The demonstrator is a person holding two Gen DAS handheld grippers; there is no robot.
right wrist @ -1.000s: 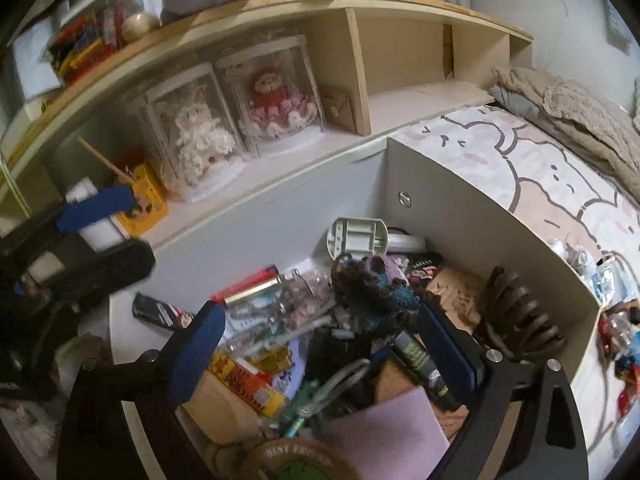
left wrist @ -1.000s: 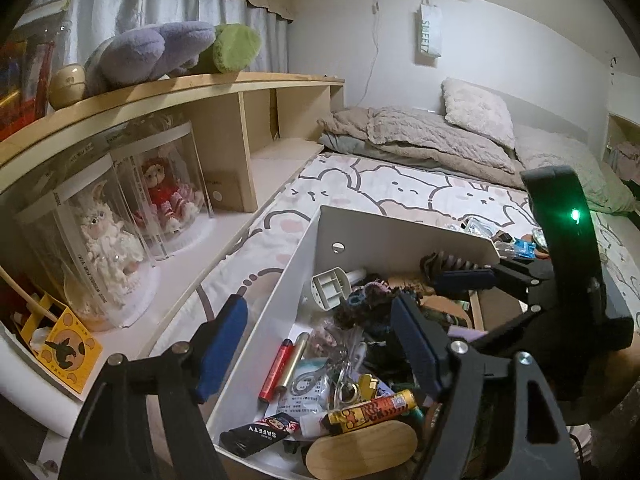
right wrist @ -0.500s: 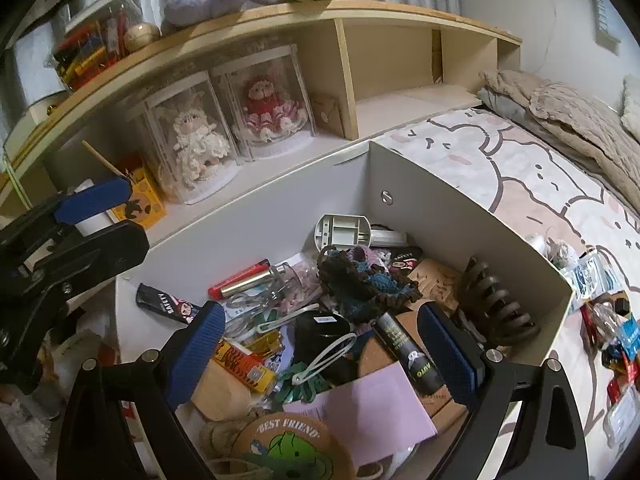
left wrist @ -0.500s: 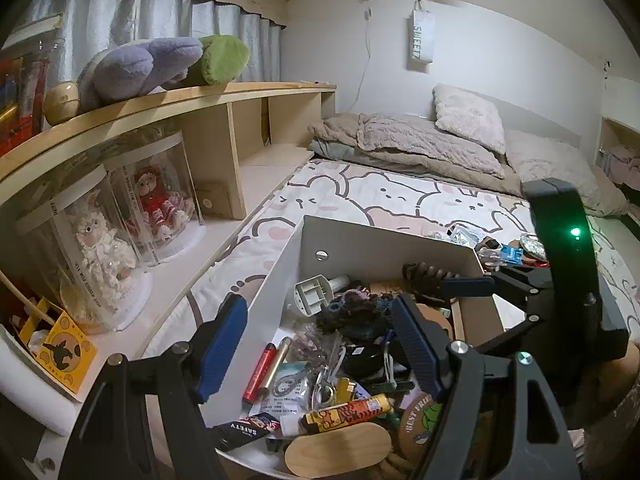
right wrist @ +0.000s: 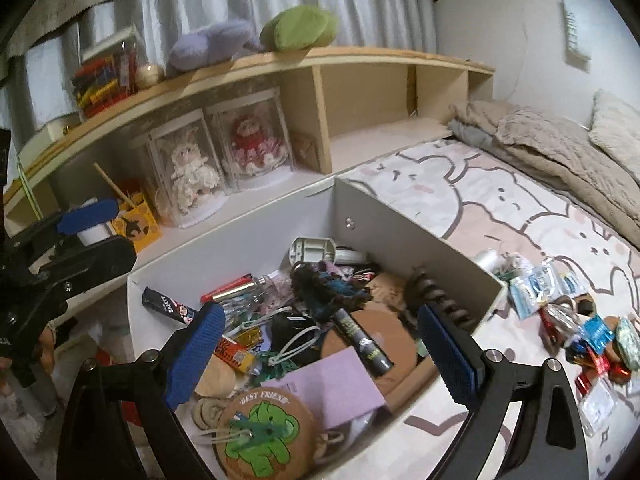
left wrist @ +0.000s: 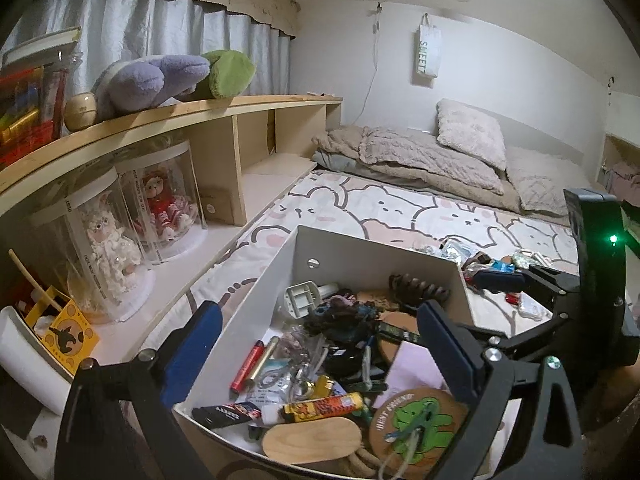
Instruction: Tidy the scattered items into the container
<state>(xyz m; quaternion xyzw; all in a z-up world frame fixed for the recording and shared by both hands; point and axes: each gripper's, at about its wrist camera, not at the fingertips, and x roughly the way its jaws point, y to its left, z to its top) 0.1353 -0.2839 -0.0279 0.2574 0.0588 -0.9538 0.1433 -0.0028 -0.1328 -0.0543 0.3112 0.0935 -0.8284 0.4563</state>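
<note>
The white box (left wrist: 380,252) sits on the bed, crowded with small things: a round wooden coaster with a green elephant (right wrist: 260,436), a purple paper (right wrist: 328,384), a dark hair claw (right wrist: 436,300), a red tube (left wrist: 248,368). My left gripper (left wrist: 318,350) hovers above the box's near end. Its jaws are opening and nothing is between them. My right gripper (right wrist: 322,354) hangs over the box's front corner, open and holding nothing. Scattered wrappers and trinkets (right wrist: 560,308) lie on the sheet to the right of the box.
A wooden shelf unit (left wrist: 240,160) runs along the left, holding two dolls in clear cases (left wrist: 120,240) and plush toys (left wrist: 160,80) on top. Folded blankets and pillows (left wrist: 440,152) lie at the far end of the bed.
Both grippers have drawn back and upward from the box, so more of it shows. The left jaws have spread wider. The loose items on the sheet have come into the right view.
</note>
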